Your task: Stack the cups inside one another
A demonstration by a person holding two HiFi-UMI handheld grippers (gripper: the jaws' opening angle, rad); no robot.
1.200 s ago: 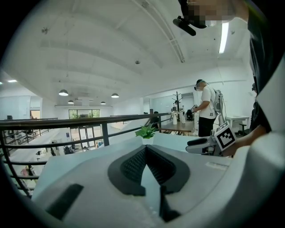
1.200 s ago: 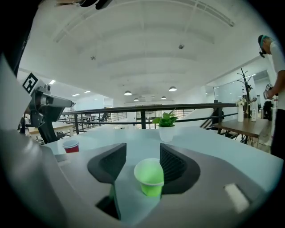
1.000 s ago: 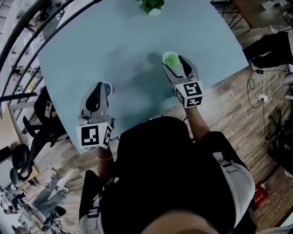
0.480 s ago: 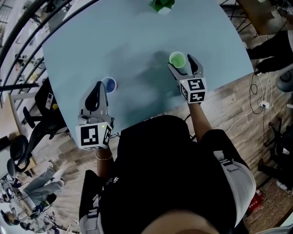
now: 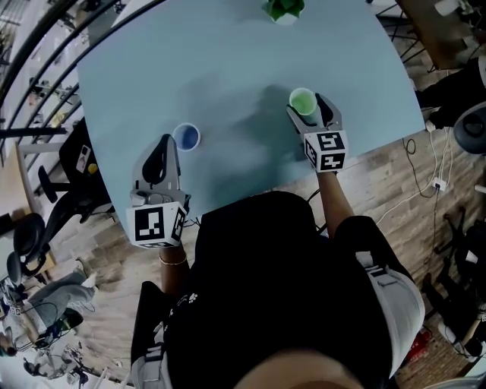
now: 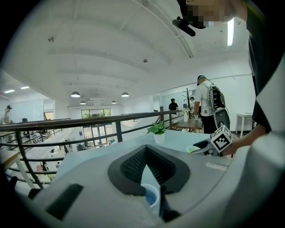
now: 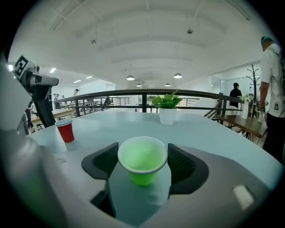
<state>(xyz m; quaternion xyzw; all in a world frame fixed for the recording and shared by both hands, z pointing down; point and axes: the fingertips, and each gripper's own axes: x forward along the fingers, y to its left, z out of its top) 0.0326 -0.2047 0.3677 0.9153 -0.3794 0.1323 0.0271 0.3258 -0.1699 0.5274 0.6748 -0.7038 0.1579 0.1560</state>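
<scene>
A green cup [image 7: 142,159] stands upright on the light blue table [image 5: 228,68] between the jaws of my right gripper [image 7: 143,164]. The jaws have just been closing a little, but thin gaps still show at the pads [image 7: 103,163], so it is open. In the head view the same cup [image 5: 302,100] sits inside the right gripper [image 5: 306,105]. A blue cup [image 5: 186,137] stands just past the tip of my left gripper [image 5: 168,142], apart from it. The left gripper [image 6: 144,151] is shut and empty, with the blue cup [image 6: 151,196] showing beneath its tips. A red cup [image 7: 66,130] stands far left.
A small potted plant [image 5: 285,9] stands at the table's far edge. The table's near edge [image 5: 250,194] runs right in front of the person. Black railings [image 7: 142,94] border the far side. People stand by other tables at the right [image 6: 205,104].
The left gripper has drawn back from the blue cup, which now shows whole beside its tip. The right gripper has stayed around the green cup.
</scene>
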